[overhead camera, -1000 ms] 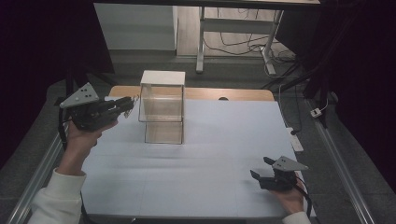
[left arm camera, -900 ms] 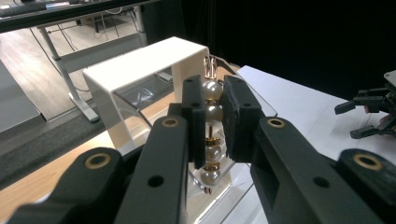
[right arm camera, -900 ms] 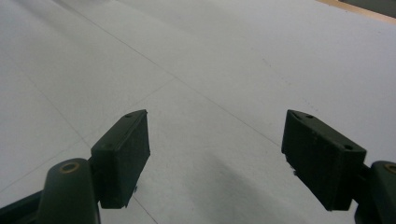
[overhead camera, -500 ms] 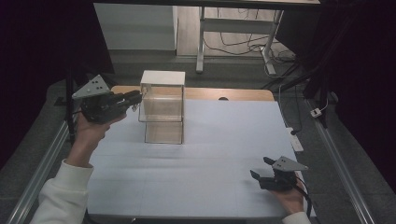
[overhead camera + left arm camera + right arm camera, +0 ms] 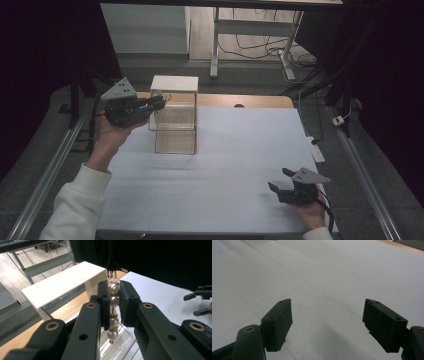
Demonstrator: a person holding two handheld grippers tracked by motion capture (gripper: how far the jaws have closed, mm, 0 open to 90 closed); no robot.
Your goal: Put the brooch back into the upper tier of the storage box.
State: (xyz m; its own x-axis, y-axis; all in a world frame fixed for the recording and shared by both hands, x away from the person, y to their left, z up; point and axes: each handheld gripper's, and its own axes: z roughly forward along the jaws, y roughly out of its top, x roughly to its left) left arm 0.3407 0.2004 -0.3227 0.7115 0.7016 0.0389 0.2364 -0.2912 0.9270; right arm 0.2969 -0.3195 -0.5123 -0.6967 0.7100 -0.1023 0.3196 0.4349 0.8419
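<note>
No legible text, labels or numbers.

No writing, brand mark, numeral or sign can be read on any surface: the white cloth-covered desk (image 5: 210,170), the clear acrylic stand with a white top (image 5: 174,115), the string of pearl beads with gold spacers (image 5: 113,302) and both black tool bodies are unmarked.

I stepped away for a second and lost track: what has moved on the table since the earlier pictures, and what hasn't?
The left gripper, shut on a string of white pearl beads with gold links, has moved forward and rightward, up to the top of the clear acrylic stand with a white top. The right gripper stayed open, resting on the white table cover; the stand did not move.
</note>
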